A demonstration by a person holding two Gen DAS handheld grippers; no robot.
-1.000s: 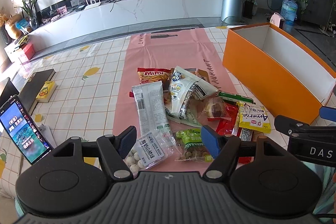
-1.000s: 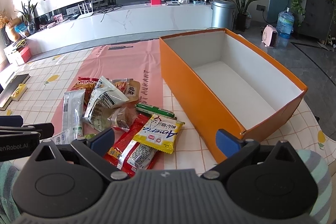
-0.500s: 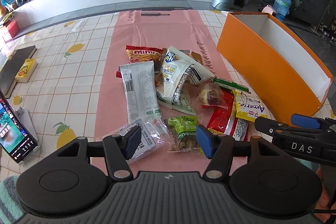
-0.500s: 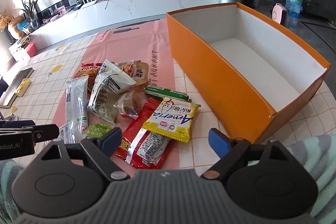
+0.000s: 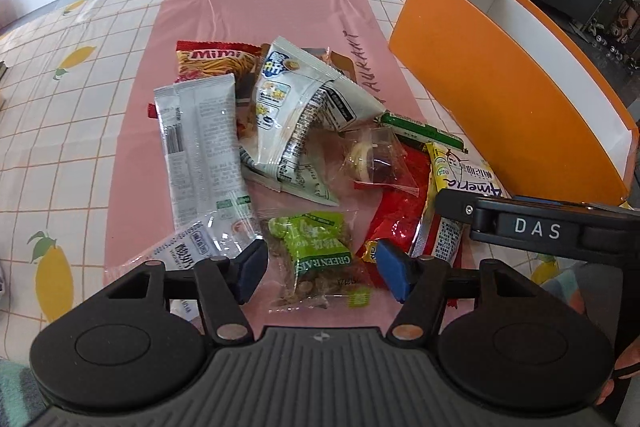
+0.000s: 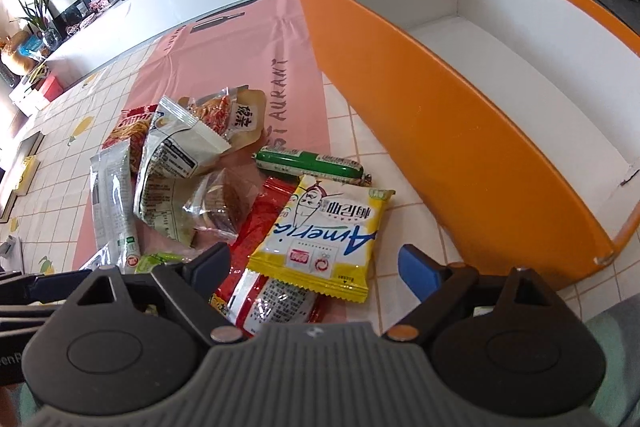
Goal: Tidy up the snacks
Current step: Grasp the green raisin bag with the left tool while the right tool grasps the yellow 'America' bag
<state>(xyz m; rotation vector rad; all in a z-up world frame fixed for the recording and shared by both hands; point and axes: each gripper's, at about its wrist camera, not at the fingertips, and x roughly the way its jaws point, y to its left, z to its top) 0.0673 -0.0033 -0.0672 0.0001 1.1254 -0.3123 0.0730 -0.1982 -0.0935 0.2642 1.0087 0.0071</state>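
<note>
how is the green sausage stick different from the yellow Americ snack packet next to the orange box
The green sausage stick is a slim rounded tube; the yellow Americ packet is a flat, wide pouch with crimped edges. The stick lies straight on the table; the packet rests partly on a red packet. The stick is farther from the right gripper, the packet right between its open fingers. Both lie unpacked beside the orange box.

"Mimi" red packet (image 5: 218, 61); "GREEN RAIS" green packet (image 5: 316, 247); "Americ" yellow packet (image 6: 326, 233).

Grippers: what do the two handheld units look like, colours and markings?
Both match: the left gripper and right gripper have black linkage arms, blue pads on the jaws, silver pivot pins, round black discs and a ribbed grey body. The right one's side reads "DAS". Striped teal sleeves show.
</note>
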